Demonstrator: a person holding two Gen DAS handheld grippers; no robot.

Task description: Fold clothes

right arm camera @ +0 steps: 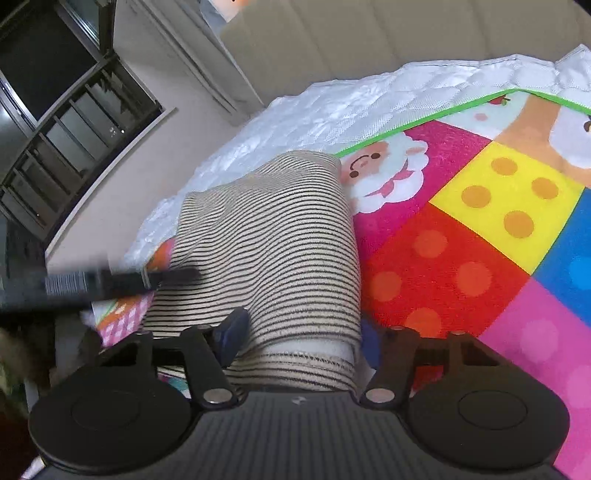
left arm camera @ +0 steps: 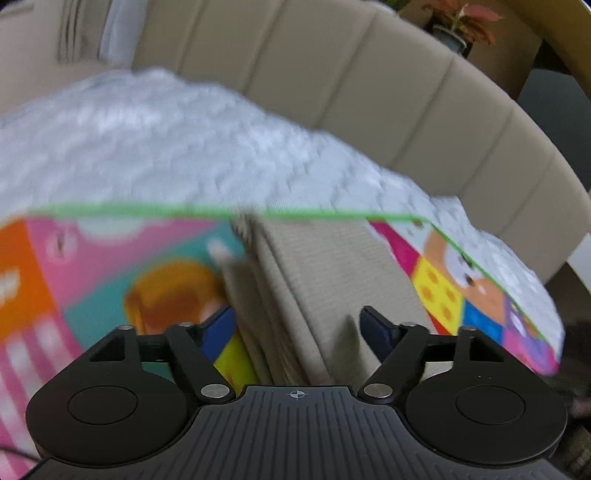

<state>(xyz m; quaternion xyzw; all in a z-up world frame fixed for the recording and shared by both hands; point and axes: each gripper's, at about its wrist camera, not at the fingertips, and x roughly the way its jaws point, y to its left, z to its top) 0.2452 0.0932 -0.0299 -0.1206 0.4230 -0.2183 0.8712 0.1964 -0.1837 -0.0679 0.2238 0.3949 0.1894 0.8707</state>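
Note:
A cream garment with thin black stripes (right arm camera: 273, 236) lies folded on a colourful play mat (right arm camera: 480, 229). My right gripper (right arm camera: 299, 338) is open, its blue fingertips (right arm camera: 232, 332) on either side of the garment's near edge. In the blurred left wrist view the same garment (left arm camera: 314, 288) looks plain beige, folded in layers. My left gripper (left arm camera: 299, 328) is open with the garment between its blue fingers (left arm camera: 376, 328). The left gripper also shows in the right wrist view as a blurred black bar (right arm camera: 92, 284) at the garment's left side.
The mat (left arm camera: 92, 266) lies on a white quilted cover (left arm camera: 166, 147) over a bed with a beige padded headboard (left arm camera: 369, 85). A potted plant (left arm camera: 461, 26) stands behind it. A dark window (right arm camera: 55, 81) and wall are at the left.

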